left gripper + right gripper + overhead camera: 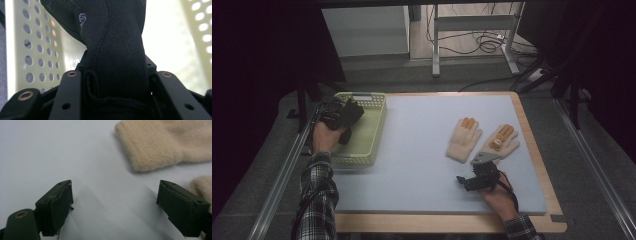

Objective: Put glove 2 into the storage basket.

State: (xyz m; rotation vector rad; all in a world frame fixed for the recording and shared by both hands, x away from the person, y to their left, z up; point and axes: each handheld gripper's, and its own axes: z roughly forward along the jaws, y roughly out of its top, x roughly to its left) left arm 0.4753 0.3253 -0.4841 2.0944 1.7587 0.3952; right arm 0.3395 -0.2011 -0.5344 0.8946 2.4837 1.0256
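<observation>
A: Entry, left side. Your left hand-held gripper (346,111) hung over the pale green basket (373,131) at the left edge of the tabletop (422,150). What did it carry?

B: A black glove (117,50). In the left gripper view the fabric ran up between the two black jaws, bunched at the cuff, and the jaws were clenched on it from both sides. Behind the glove you had the perforated basket wall (40,50) to one side and the smooth basket floor below.

A: So the black glove was held over the inside of the basket, not lying in it?

B: Held, yes. You cannot tell from the pictures whether its free end touched the basket floor.

A: Right side?

B: Your right hand-held gripper (115,202) was released, jaws standing wide apart with only bare blue-grey tabletop between them. It rested low near the front right of the tabletop.

A: What lay near it?

B: Two beige gloves. The left beige glove (464,140) lay flat, fingers pointing away from you, orange fingertips showing. The right beige glove (502,141) lay just beside it, apart from it, angled a little to the right. Your right gripper sat just in front of that second glove's cuff.

A: Contact with either?

B: None seen. In the right gripper view one beige cuff (152,147) lay ahead of the jaws and well clear of them; the edge of the other showed beside the right-hand jaw.
</observation>
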